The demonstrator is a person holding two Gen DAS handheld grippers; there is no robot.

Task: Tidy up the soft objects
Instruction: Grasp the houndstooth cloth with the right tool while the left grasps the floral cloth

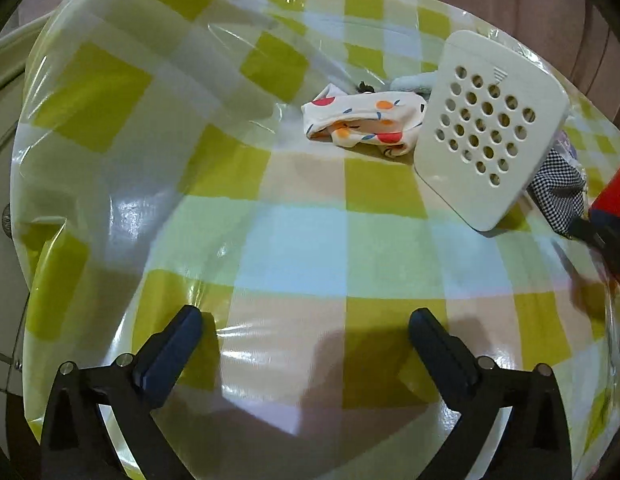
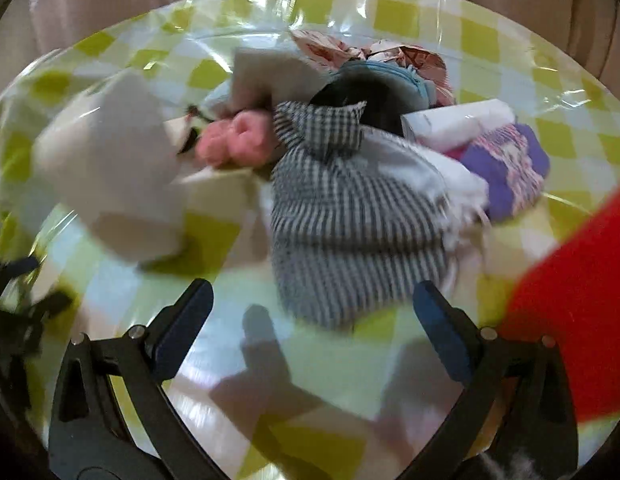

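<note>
My left gripper [image 1: 306, 320] is open and empty, low over the checked tablecloth [image 1: 294, 240]. Ahead of it lies a white cloth with fruit print [image 1: 362, 124], beside a cream perforated lid [image 1: 490, 128] that stands tilted. My right gripper [image 2: 312, 296] is open and empty, just short of a black-and-white checked cloth [image 2: 350, 220], which also shows in the left wrist view [image 1: 558, 192]. Behind it are a pink fluffy item [image 2: 238, 140], a purple patterned sock [image 2: 506, 168] and a dark and blue garment [image 2: 374, 88]. The right wrist view is blurred.
A white box-like thing [image 2: 110, 176] stands left of the pile. A red object [image 2: 582, 312] fills the right edge, and also shows in the left wrist view [image 1: 614, 196]. A white packet [image 2: 458, 120] and pink foil wrapping [image 2: 370, 50] lie at the back. Pink curtain behind the table.
</note>
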